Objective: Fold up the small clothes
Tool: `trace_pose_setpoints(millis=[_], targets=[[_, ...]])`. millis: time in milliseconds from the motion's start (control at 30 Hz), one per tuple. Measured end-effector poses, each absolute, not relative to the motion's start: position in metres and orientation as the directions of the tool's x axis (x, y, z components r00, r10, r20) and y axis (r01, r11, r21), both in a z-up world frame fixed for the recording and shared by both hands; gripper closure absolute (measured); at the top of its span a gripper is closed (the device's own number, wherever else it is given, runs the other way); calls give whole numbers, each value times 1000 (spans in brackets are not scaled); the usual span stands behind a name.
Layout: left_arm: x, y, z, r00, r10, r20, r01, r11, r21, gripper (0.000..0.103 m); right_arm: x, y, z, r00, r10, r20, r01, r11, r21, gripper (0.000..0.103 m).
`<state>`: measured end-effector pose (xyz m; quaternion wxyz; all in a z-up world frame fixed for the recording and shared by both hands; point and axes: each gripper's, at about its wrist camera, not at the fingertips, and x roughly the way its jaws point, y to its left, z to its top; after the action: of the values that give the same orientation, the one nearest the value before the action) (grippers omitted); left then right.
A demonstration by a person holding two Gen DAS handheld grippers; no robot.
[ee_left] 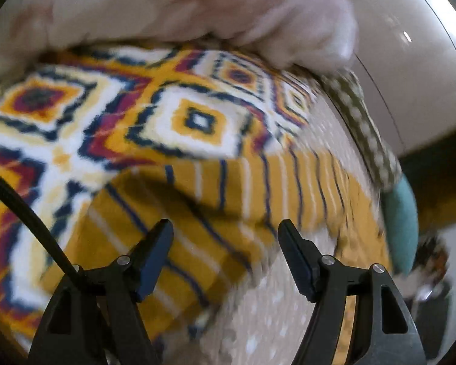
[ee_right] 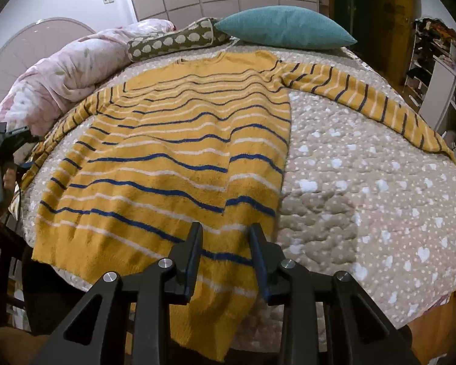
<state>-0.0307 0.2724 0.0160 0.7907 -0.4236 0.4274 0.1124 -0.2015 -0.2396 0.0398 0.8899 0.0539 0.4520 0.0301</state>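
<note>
Left wrist view, blurred: the left gripper (ee_left: 225, 237), fingers spread and empty, hovers over a striped sleeve of the yellow sweater (ee_left: 228, 188), which lies beside a diamond-patterned cloth (ee_left: 106, 106) and below a pink quilt (ee_left: 182, 6).

Right wrist view: the right gripper (ee_right: 226, 240), fingers parted and holding nothing, sits above the hem of the yellow sweater (ee_right: 173, 140), spread flat on the dotted bedspread (ee_right: 364, 182). Beyond the sweater's collar lie a teal pillow (ee_right: 284, 27) and a spotted bolster (ee_right: 173, 41).
</note>
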Motion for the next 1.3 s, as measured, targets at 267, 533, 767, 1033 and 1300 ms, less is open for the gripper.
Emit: trace_pose_setpoints(millis=[267, 533, 767, 1033, 1300], targets=[[3, 294, 17, 553, -78, -829, -632, 610, -479, 96, -183, -232, 35, 575, 83, -814, 4, 995, 105, 68], [18, 237, 111, 701, 19, -713, -439, 799, -411, 97, -177, -227, 29, 578, 81, -812, -13, 996, 90, 68], [53, 43, 189, 727, -384, -570, 160, 901, -403, 97, -186, -240, 29, 593, 86, -800, 16, 993, 118, 68], [15, -80, 163, 622, -429, -655, 379, 897, -227, 42, -194, -263, 38, 607, 86, -790, 56, 987, 151, 65], [-30, -4, 111, 616, -207, -760, 112, 978, -175, 39, -145, -264, 54, 637, 139, -758, -19, 986, 165, 64]])
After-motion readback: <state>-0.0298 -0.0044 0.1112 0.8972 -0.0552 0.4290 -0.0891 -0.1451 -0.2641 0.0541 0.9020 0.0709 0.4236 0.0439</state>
